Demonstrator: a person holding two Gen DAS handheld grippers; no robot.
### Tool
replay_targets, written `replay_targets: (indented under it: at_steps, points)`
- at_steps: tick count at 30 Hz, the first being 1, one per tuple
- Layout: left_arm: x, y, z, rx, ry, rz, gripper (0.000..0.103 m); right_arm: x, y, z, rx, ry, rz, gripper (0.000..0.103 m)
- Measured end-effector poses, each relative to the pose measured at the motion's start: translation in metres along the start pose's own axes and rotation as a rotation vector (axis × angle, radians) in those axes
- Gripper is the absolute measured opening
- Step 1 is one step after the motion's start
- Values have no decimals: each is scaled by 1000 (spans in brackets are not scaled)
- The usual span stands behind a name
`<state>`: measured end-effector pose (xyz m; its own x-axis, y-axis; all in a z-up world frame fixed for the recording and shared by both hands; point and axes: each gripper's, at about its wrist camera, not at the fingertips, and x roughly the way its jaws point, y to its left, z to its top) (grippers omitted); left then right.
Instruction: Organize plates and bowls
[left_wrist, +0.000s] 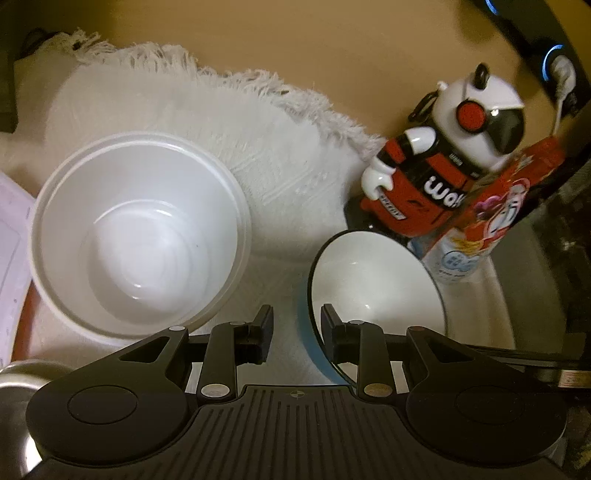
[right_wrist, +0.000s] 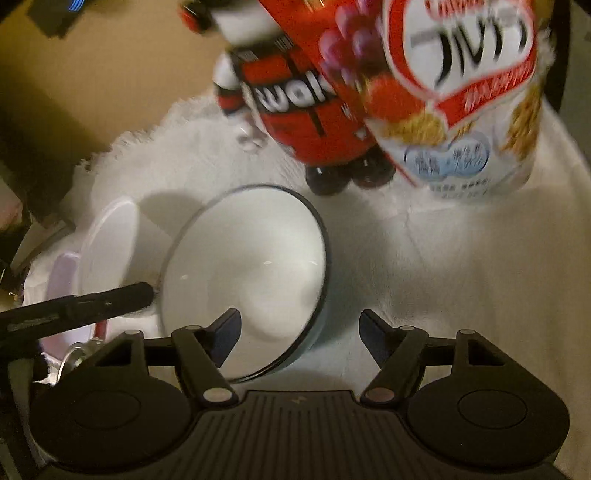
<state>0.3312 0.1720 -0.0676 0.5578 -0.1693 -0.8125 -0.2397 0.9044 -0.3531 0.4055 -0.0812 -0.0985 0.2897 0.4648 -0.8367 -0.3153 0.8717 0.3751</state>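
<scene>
A stack of plain white bowls (left_wrist: 136, 236) sits at the left on a white fringed cloth (left_wrist: 229, 122). A white bowl with a dark rim and blue outside (left_wrist: 373, 291) stands to its right. My left gripper (left_wrist: 297, 325) is open, its jaws straddling that bowl's near-left rim: the right finger (left_wrist: 332, 325) is inside the bowl, the left finger (left_wrist: 264, 328) outside. In the right wrist view the same bowl (right_wrist: 251, 269) lies under my open, empty right gripper (right_wrist: 299, 336), whose left finger (right_wrist: 225, 332) hangs over it. The white bowl stack (right_wrist: 107, 240) shows at the left.
A red, black and white robot-shaped bottle (left_wrist: 436, 158) and a red and white cereal bag (left_wrist: 495, 218) stand behind the rimmed bowl. A steel bowl (left_wrist: 14, 406) and a pale lilac tray (left_wrist: 11, 240) sit at the left. A black device with blue lights (left_wrist: 554, 62) is far right.
</scene>
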Motion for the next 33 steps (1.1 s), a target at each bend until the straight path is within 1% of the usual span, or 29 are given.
replay_targets:
  at_steps: [5,6,8,10,12,13,15,16,17,19,20,22,23,24,26,28,29,31,33]
  points:
    - [11,-3,0,-10,22,13,31,26,-17,3,31,54,14,72]
    - [12,-2,0,-14,22,14,31,26,-17,3,25,51,27,72]
    - [13,-2,1,-22,24,14,31,29,-14,5,-8,68,25,73]
    - [13,-1,1,-29,24,10,31,31,-11,7,-37,91,31,79]
    - [13,-1,1,-31,22,8,31,35,-7,8,-64,113,42,88]
    - [13,-1,1,-31,21,6,31,36,-7,10,-68,120,47,89]
    - [12,-1,1,-32,19,2,31,37,-8,10,-33,123,70,99]
    - [12,0,1,-34,19,-1,31,39,-10,10,-6,118,88,101]
    - [13,0,1,-37,19,-3,31,40,-11,10,14,114,100,103]
    - [15,0,2,-42,22,-5,31,40,-10,11,30,120,92,103]
    - [16,0,2,-42,25,-5,31,40,-8,11,26,129,87,103]
    - [19,-1,3,-40,34,-9,31,41,-4,13,-22,153,76,103]
    - [20,-2,3,-39,37,-12,31,41,-2,13,-36,157,73,100]
    - [21,-3,3,-35,38,-15,31,39,-2,13,-40,142,72,88]
    - [24,-6,4,-29,39,-22,31,33,-2,13,-50,105,115,75]
    - [29,-8,6,-34,54,-39,31,28,1,14,-69,74,123,72]
    - [32,-9,6,-38,62,-44,33,27,3,14,-81,73,116,69]
    - [36,-10,7,-38,68,-41,33,27,6,15,-95,78,90,63]
    - [39,-10,7,-42,75,-41,33,30,5,16,-95,94,76,53]
